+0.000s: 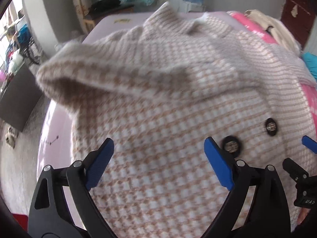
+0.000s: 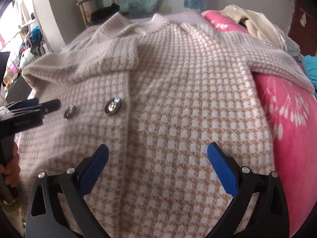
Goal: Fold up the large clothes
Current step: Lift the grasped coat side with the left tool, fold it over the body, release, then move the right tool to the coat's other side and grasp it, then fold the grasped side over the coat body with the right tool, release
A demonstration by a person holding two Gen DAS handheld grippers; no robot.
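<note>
Hovering wide open just above the lower front of the coat (image 1: 158,168), the left gripper (image 1: 158,162), nothing lying between its blue pads, nothing being held. Hanging likewise over the same hem-side stretch of the coat (image 2: 178,119), the right gripper (image 2: 158,168), jaws spread wide and empty. Judging the cloth: thick, fuzzy wool-like weave, soft and limp, probably fairly heavy for a garment, likely sagging and dragging when lifted rather than slipping; not fragile apart from the fastenings. Pinching best at a firm edge, then, the hem corner nearest each gripper or the front placket, taking a full layer rather than loose nap. Showing a cream and tan houndstooth check, lying front-up and spread flat. Sitting beyond the left gripper, toward the coat's middle, two dark round buttons (image 1: 230,146), glinting metallic from the right wrist view (image 2: 113,106). Lying farther up, a wide lapel (image 2: 118,45) folded over the chest, one sleeve (image 1: 69,79) rumpled and blurred at the coat's left edge. Resting under it all, a pale lilac bed sheet (image 1: 57,129), with a pink patterned blanket (image 2: 293,119) touching the coat's right edge.
</note>
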